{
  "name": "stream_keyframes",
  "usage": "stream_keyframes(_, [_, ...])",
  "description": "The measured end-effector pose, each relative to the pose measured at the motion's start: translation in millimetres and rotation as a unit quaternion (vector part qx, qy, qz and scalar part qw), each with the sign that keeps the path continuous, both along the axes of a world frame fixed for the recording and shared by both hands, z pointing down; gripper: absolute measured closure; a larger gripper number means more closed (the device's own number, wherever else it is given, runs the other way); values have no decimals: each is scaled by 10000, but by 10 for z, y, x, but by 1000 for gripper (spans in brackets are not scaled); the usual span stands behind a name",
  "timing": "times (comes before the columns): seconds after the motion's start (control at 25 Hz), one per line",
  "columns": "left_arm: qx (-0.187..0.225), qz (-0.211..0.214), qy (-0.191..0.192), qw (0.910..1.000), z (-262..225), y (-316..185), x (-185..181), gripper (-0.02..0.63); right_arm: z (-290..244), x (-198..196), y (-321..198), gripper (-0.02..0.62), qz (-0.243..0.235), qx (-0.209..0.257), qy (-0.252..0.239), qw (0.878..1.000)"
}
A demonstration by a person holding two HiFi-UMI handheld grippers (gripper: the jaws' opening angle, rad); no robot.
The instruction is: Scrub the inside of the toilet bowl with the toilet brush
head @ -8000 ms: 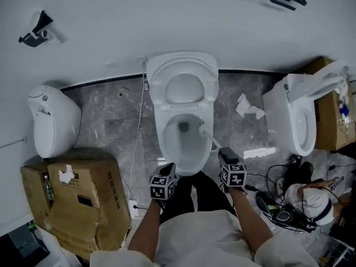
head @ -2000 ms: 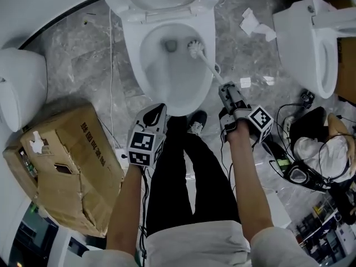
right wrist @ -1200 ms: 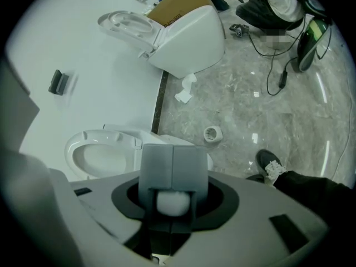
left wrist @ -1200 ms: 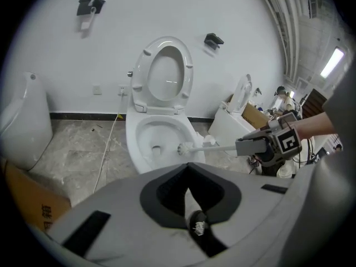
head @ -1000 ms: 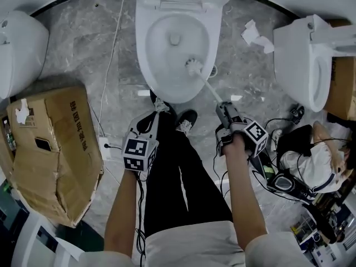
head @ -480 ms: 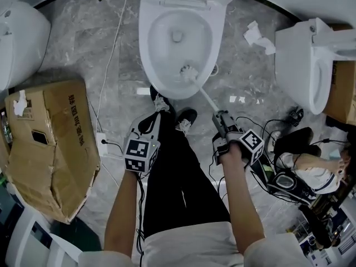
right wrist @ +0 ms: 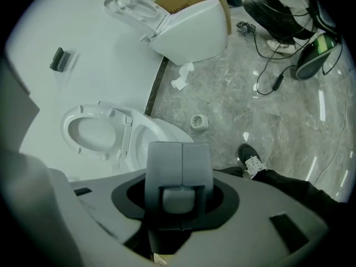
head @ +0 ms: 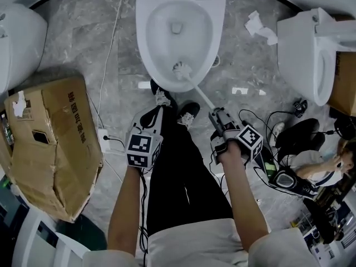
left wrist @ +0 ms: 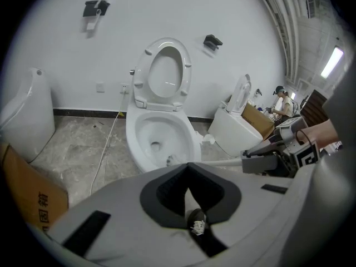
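Pinches the toilet brush (head: 182, 71) handle tight in the right gripper (head: 218, 117) at 5 o'clock, so the bristles rub inside the toilet bowl (head: 146, 49) at 6 o'clock. Rests the left gripper (head: 151, 117) at 7 o'clock, fingers pressed together, empty, out of the way.

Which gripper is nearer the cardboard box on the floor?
Left. The left gripper hangs just right of the cardboard box in the head view; the right gripper, holding the toilet brush, is farther off, beyond the person's legs.
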State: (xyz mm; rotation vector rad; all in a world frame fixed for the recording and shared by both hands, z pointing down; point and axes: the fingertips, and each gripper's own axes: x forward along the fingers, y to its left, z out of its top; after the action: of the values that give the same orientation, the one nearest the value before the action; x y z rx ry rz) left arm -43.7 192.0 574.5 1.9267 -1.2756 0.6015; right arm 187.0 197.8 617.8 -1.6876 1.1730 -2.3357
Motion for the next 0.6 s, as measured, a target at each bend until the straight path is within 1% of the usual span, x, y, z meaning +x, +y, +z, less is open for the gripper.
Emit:
stream_keyframes(0.2, [-48, -93, -53, 9999, 13, 12, -68, 578, 31, -91, -1, 413, -288, -67, -40, 9996])
stream_keyframes(0.44, [-124, -159, -69, 9998, 21, 7, -61, 578, 59, -228, -89, 411, -655, -203, -124, 9976])
stream_keyframes(0.6, [-159, -103, -38, 9998, 2, 46, -7, 578, 96, -401, -92, 413, -1011, -246, -243, 9943])
